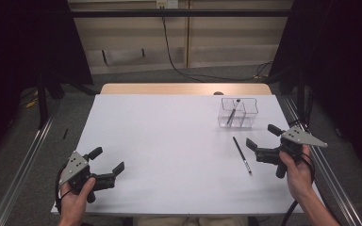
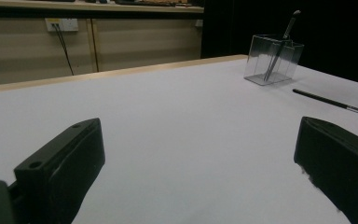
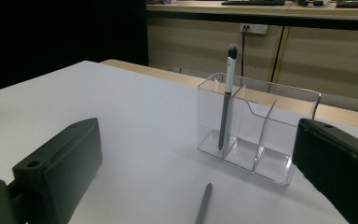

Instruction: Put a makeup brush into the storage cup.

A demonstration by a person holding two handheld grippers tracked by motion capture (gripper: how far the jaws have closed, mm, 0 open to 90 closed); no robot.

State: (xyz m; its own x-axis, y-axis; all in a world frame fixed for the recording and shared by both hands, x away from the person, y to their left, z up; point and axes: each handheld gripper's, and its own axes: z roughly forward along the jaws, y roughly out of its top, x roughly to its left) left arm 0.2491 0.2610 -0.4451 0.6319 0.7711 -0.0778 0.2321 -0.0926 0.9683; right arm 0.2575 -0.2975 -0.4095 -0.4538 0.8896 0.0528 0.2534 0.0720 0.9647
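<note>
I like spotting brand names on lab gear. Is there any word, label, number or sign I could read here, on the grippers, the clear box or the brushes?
None can be read.
The clear organiser, the brush standing in it and the brush lying on the table show no print.
The left gripper and right gripper carry no legible marking.
The wall socket is too blurred to tell.

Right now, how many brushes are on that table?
2: one brush stands upright in the clear holder, the other brush lies flat on the table in front of the holder, near the right gripper.
</note>
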